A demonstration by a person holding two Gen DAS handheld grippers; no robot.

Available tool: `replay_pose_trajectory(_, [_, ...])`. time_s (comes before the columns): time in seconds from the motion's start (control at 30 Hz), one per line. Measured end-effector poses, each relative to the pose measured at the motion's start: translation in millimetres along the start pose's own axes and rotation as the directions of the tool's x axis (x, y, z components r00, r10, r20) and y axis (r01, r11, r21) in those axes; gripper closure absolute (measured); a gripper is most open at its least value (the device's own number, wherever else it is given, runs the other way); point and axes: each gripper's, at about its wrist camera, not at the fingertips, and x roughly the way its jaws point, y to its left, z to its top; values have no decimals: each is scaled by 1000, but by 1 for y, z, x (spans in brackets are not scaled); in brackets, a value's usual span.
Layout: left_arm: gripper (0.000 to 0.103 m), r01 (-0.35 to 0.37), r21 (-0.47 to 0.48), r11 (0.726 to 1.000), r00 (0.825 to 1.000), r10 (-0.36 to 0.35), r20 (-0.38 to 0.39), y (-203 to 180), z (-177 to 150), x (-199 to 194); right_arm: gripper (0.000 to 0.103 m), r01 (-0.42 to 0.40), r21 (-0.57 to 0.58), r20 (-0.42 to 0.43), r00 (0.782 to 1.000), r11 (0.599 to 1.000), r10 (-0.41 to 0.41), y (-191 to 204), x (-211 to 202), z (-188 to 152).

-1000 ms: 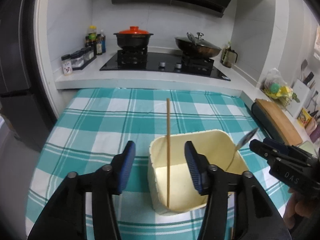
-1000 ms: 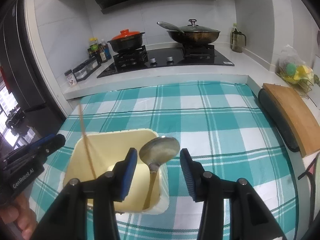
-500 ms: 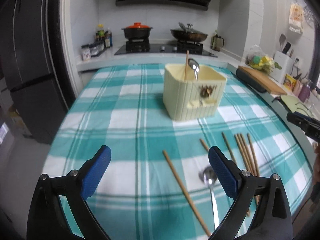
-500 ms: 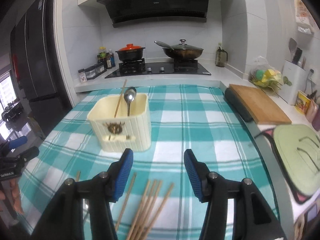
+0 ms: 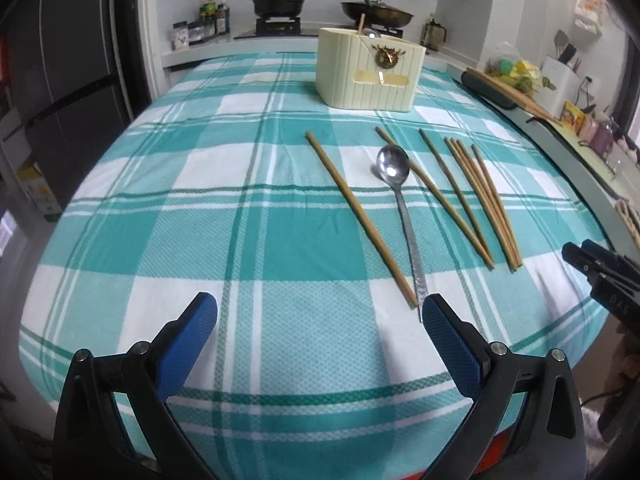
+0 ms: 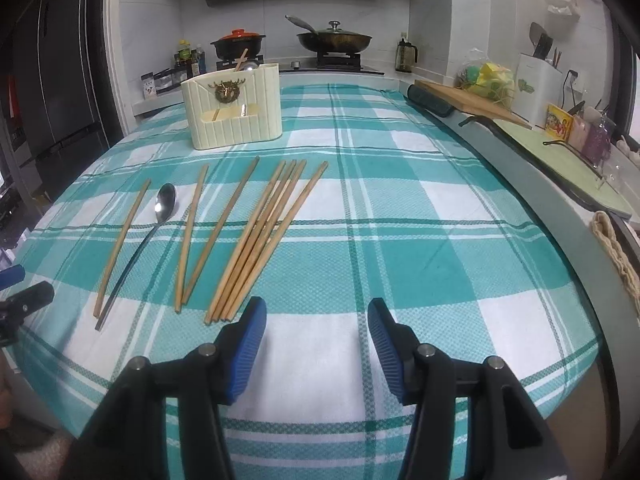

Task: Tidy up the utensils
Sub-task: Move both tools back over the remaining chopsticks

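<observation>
A cream utensil holder point(image 5: 366, 70) stands at the far side of the checked tablecloth, with one chopstick and a spoon in it; it also shows in the right wrist view point(image 6: 232, 114). A steel spoon point(image 5: 400, 204) lies on the cloth among several wooden chopsticks point(image 5: 476, 196); the spoon point(image 6: 158, 216) and the chopsticks point(image 6: 264, 236) also show in the right wrist view. My left gripper point(image 5: 320, 320) is open and empty, just short of the spoon's handle end. My right gripper point(image 6: 316, 320) is open and empty, just right of the near chopstick tips.
A stove with a red-lidded pot point(image 5: 279, 0) and a wok point(image 5: 376, 10) is behind the table. A cutting board point(image 6: 472, 100) and a green mat point(image 6: 580, 168) lie on the counter at the right. The table's near edge is just below both grippers.
Both grippers have pulled back from the holder to the near table edge, leaving a chopstick and a spoon in it. The left jaws have opened wider.
</observation>
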Motion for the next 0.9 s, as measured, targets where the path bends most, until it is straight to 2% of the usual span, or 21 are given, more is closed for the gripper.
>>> replay_pose_trajectory(0.07, [1, 6, -19, 1000, 1000, -7, -8, 0, -2, 0, 49, 4, -6, 6, 1000, 1000, -4, 3, -6, -2])
replay_pose_trajectory(0.33, [1, -47, -34, 998, 999, 47, 3, -2, -2, -2, 49, 4, -38, 68, 998, 999, -1, 6, -23, -7])
replay_pose_trajectory(0.63, [1, -134, -15, 991, 991, 134, -9, -6, -4, 0, 49, -45, 10, 40, 998, 999, 45, -5, 0, -3])
replay_pose_trajectory(0.9, [1, -159, 16, 987, 987, 159, 0, -4, 22, 16, 49, -57, 83, 6, 998, 995, 56, -23, 14, -8])
